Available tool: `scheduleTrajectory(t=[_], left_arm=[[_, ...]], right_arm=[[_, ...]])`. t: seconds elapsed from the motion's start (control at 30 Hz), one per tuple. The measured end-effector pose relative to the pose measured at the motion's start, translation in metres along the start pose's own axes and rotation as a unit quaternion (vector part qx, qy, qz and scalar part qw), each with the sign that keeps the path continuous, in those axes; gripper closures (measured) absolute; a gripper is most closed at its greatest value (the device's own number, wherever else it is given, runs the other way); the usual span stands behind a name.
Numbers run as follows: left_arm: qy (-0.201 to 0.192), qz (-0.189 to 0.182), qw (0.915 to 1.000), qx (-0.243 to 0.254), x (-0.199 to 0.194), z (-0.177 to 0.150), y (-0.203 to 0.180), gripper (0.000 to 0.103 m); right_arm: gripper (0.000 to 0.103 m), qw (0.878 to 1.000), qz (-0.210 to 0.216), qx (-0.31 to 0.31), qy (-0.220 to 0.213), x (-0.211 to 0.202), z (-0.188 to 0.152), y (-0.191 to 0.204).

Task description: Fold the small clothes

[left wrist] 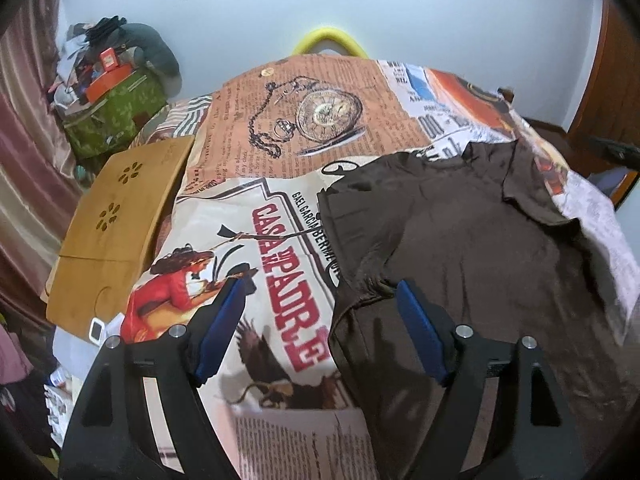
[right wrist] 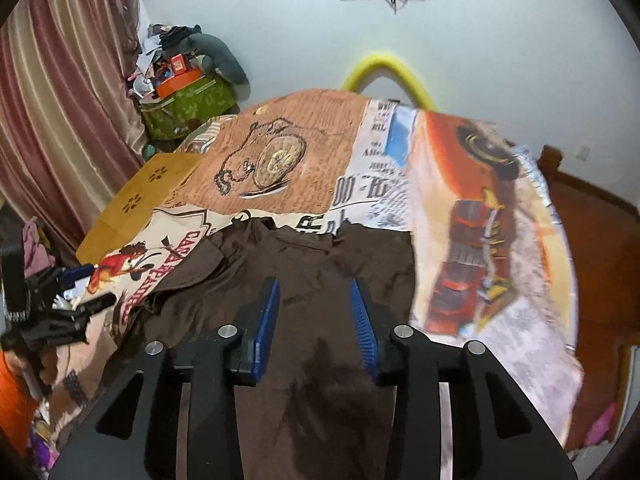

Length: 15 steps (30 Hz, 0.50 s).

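A dark brown small garment (left wrist: pixel 460 248) lies spread on a bed covered by a printed sheet (left wrist: pixel 304 128). In the left wrist view my left gripper (left wrist: pixel 320 286) is open, hovering over the garment's left edge, one blue pad over the sheet and the other over the cloth. In the right wrist view the brown garment (right wrist: pixel 320 280) lies below my right gripper (right wrist: pixel 315 286), which is open and empty over its middle. The left gripper (right wrist: pixel 86 288) also shows at the left edge of that view.
A wooden lap tray (left wrist: pixel 116 232) lies on the bed's left side. A green bag heaped with clutter (left wrist: pixel 116 112) stands by the pink curtain (right wrist: pixel 60 112). A yellow foam hoop (right wrist: pixel 386 72) leans on the wall behind the bed. Wooden furniture (right wrist: pixel 592 240) is at right.
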State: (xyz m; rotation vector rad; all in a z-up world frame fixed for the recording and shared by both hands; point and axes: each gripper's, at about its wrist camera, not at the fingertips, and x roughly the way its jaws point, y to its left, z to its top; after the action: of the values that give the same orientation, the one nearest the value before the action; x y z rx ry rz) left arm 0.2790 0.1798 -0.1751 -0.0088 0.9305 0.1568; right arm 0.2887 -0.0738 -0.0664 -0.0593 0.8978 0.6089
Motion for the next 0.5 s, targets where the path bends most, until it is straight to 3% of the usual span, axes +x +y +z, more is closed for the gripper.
scheduleTrajectory(t=[0.27, 0.5], left_arm=[[-0.002, -0.005, 0.9999, -0.009, -0.047, -0.021, 0.0, 0.022], [0.055, -0.024, 0.9976, -0.036, -0.046, -0.069, 0.002, 0.022]], right_arm=[[0.055, 0.999, -0.026, -0.008, -0.026, -0.058, -0.03, 0.005], [0.052, 0.999, -0.037, -0.026, 0.006, -0.069, -0.073, 0.012]])
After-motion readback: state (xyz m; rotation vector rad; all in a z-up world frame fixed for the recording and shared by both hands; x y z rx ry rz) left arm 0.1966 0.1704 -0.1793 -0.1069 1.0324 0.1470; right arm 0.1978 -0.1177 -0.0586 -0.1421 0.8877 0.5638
